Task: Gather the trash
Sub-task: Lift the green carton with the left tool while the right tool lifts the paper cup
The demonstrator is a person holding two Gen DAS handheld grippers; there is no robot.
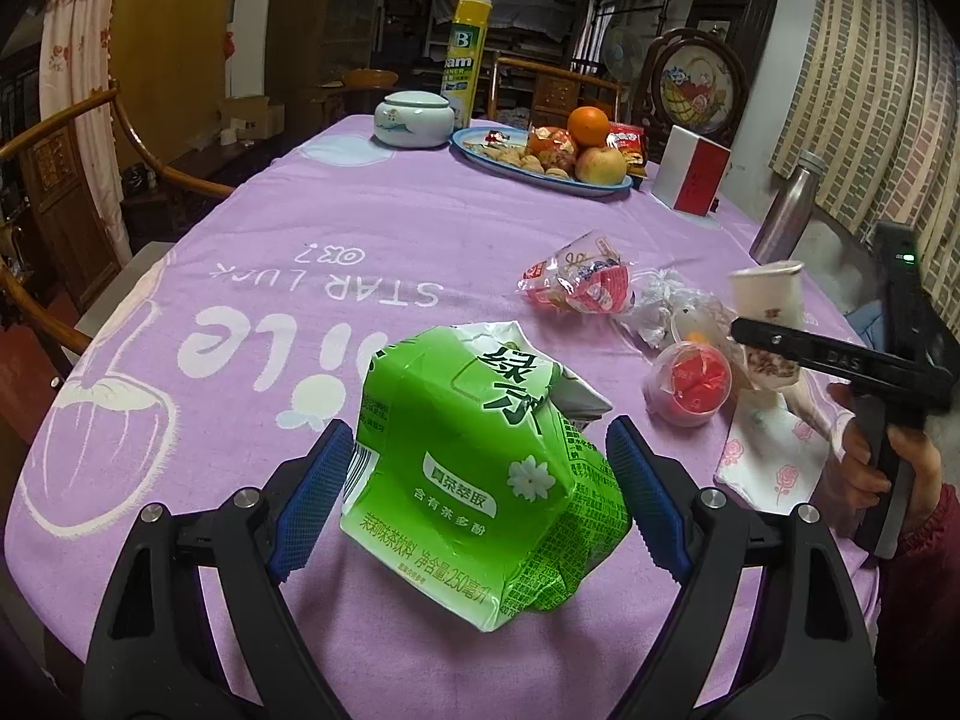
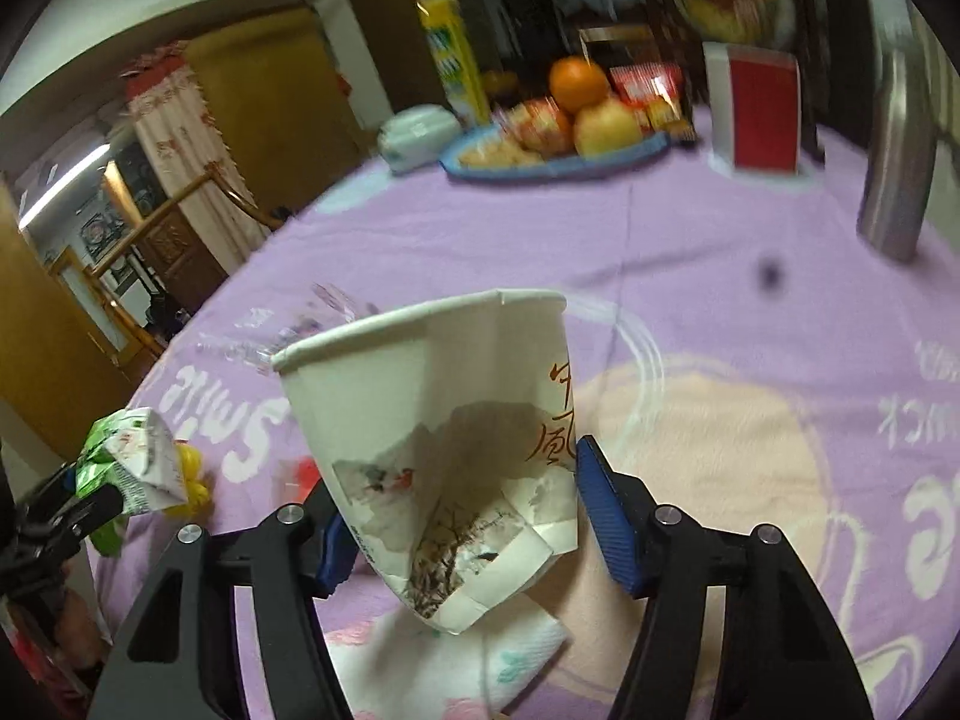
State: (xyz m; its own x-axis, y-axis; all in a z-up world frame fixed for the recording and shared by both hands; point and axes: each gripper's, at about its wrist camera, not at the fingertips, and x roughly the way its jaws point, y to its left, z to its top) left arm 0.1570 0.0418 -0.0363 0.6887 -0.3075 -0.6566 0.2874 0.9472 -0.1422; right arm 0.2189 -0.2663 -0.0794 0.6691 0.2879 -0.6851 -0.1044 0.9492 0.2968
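- Left tool (image 1: 480, 498): jaws wide but clamped on a green carton (image 1: 480, 480), blue pads pressed against its two sides. Carton is off the tabletop (image 1: 300, 228), held up in front of the tool.
- Carton looks crushed & empty – judging light, walls soft, dented in. Glossy skin, prob. a bit slippery; the flat side faces are the best hold, which is where the pads sit now. Squeeze more and it just folds further.
- Carton's long axis runs away from the tool, folded top end pointing toward the far side of the tabletop, printed face up.
- Right tool (image 2: 462, 516): gripping a paper cup (image 2: 444, 420) low on its wall near the base; pads on both sides, wall creased in between. Cup is lifted clear, above a floral napkin (image 2: 444, 666).
- Cup: thin paper, very light, already buckled at the bottom – crushes easily, nothing fragile. The base is stiffer than the rim, so the low grip seems sound.
- Cup axis near upright, tipped a little; mouth up and leaning away from the tool.
- Still lying on the tabletop beside the cup: red wrapper (image 1: 576, 282), clear plastic (image 1: 660, 300), small jelly cup (image 1: 690, 384). All light, crinkly; pinch anywhere.
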